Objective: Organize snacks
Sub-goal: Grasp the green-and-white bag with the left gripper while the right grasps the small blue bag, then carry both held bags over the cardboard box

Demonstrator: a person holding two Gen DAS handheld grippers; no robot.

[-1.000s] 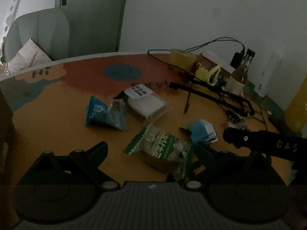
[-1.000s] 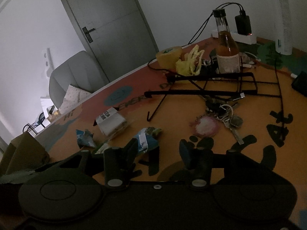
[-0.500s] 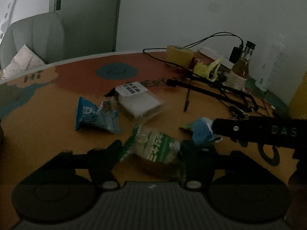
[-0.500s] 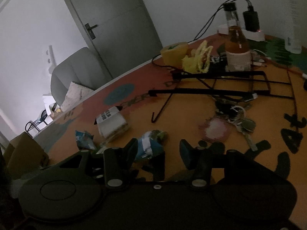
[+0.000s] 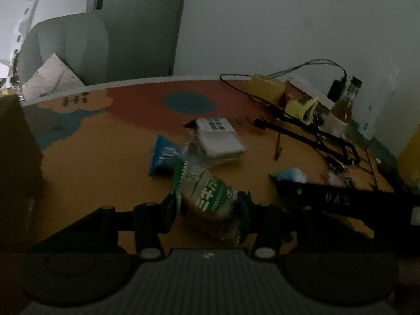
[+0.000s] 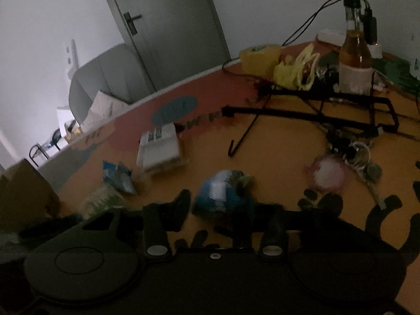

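A green-and-white snack packet (image 5: 207, 194) sits between the fingers of my left gripper (image 5: 207, 206). The jaws are closing and both pads touch its sides. In the right wrist view a crumpled blue-and-white snack packet (image 6: 223, 194) fills the gap of my right gripper (image 6: 216, 207), whose jaws are closing on it. The same blue-and-white packet (image 5: 291, 176) shows at the right gripper's tip in the left wrist view. A blue triangular packet (image 5: 162, 157) and a white wrapped pack with a label (image 5: 220, 139) lie further back on the orange table (image 5: 92, 183).
A black wire rack (image 6: 315, 110), a bottle (image 6: 354, 60), a yellow tape roll (image 6: 260, 57), a yellow bag (image 6: 296, 71) and keys (image 6: 359, 155) crowd the far right. A brown cardboard box (image 5: 15, 170) stands at the left edge. A grey chair (image 5: 68, 50) is behind the table.
My left gripper's jaws came in from wide apart onto the green packet. My right gripper moved up to the blue-and-white packet and its jaws narrowed around it.
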